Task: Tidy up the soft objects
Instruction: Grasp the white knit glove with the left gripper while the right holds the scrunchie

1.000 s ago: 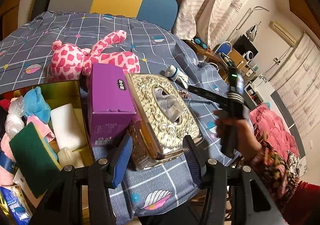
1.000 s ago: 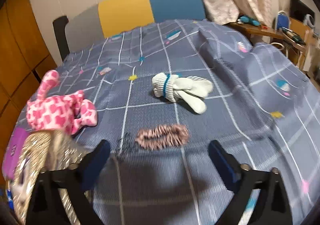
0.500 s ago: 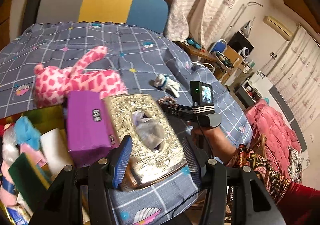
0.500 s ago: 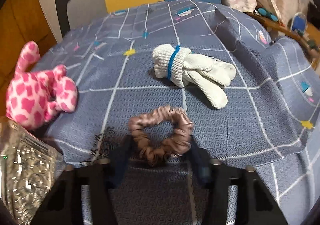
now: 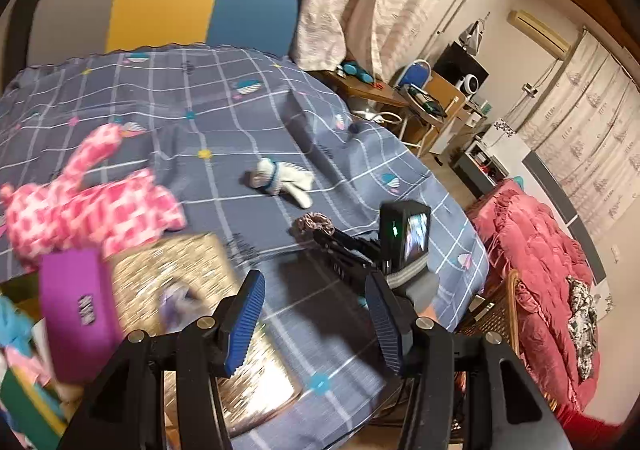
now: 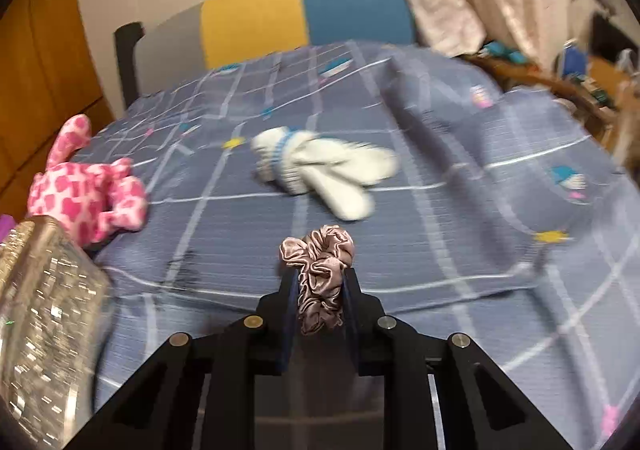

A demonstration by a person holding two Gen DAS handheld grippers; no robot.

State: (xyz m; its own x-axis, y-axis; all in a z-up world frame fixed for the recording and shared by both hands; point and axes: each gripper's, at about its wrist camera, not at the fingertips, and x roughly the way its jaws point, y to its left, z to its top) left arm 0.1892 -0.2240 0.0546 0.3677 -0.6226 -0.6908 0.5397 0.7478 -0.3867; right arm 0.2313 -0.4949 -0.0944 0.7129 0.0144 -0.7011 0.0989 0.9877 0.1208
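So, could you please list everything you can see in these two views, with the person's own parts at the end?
Satin scrunchie: one, dusty pink, pinched between the right gripper's jaws.
Knitted glove: one, white with a blue cuff band, lying on the bedspread beyond the scrunchie.
Plush toy: one, pink and white spotted, on the bedspread's left side.
Ornate tissue box: one, glittery gold, near the bed edge, blurred.
Cardboard box: one, purple, left of the tissue box.
Checked bedspread: one, grey-blue.
Headboard: one, grey, yellow and blue.
Quilt: one, red-pink, far right.
Left gripper: black with blue pads, open, empty.
Right gripper: black, shut on the scrunchie.
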